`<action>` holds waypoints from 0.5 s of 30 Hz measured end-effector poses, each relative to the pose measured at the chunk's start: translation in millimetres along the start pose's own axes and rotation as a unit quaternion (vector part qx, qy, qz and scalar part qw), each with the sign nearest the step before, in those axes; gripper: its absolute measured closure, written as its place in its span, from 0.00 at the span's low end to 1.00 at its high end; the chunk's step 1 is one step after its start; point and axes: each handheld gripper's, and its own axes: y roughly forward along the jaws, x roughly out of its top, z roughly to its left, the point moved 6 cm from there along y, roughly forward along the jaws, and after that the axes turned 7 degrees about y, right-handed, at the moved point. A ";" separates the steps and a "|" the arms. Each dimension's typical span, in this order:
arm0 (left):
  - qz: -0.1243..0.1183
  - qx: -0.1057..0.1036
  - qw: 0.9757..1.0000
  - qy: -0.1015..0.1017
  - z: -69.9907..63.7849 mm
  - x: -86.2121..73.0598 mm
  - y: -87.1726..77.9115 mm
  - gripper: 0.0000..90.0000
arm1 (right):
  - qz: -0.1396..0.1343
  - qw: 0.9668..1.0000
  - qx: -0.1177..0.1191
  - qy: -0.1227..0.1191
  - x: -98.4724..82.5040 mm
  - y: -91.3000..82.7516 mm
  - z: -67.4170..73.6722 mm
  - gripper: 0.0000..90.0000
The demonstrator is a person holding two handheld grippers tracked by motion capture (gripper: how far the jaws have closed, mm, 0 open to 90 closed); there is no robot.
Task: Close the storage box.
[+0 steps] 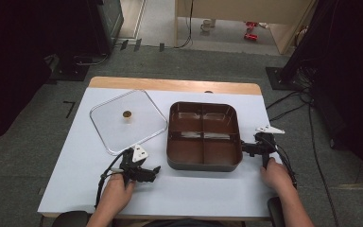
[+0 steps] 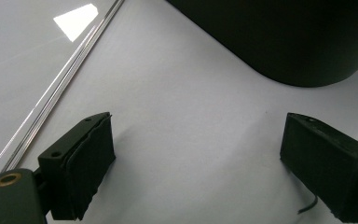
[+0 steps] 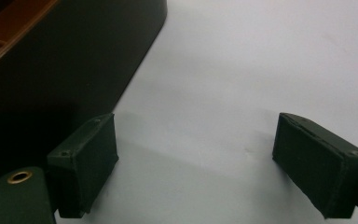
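In the high view, your left hand holds the left gripper low on the white table, near the front edge. It points to the right, toward the brown tray, and stays apart from it. Just behind this gripper lies the clear square lid with a small brown knob in its middle; the lid is flat on the table, to the left of the tray. The tray has four compartments, and all four look empty. Your right hand holds the right gripper just beside the right wall of the tray, near its front corner.

In the left gripper view, the two black jaws stand wide apart, with bare white table between them and nothing held. The metal rim of the lid runs diagonally at the left, and the dark rounded corner of the tray is at the top right, apart from both jaws.

In the right gripper view, the jaws are also spread wide, with nothing between them. The dark outer wall of the tray is at the left, very near the left jaw; you cannot tell if they touch.
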 end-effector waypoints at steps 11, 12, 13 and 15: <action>0.000 -0.001 1.000 0.000 0.2 -0.1 0.0 0.11 | 0.000 1.000 -0.002 -0.001 -0.1 0.0 0.1 0.15; 0.000 -0.001 1.000 0.000 0.2 0.0 0.0 0.11 | 0.000 1.000 -0.003 -0.001 -0.1 0.0 0.2 0.16; 0.000 -0.001 1.000 0.000 0.2 0.0 0.0 0.11 | 0.000 1.000 -0.003 -0.001 -0.1 0.0 0.2 0.16; 0.000 -0.001 1.000 0.000 0.2 -0.1 0.0 0.11 | 0.000 1.000 -0.003 -0.001 -0.1 0.0 0.2 0.16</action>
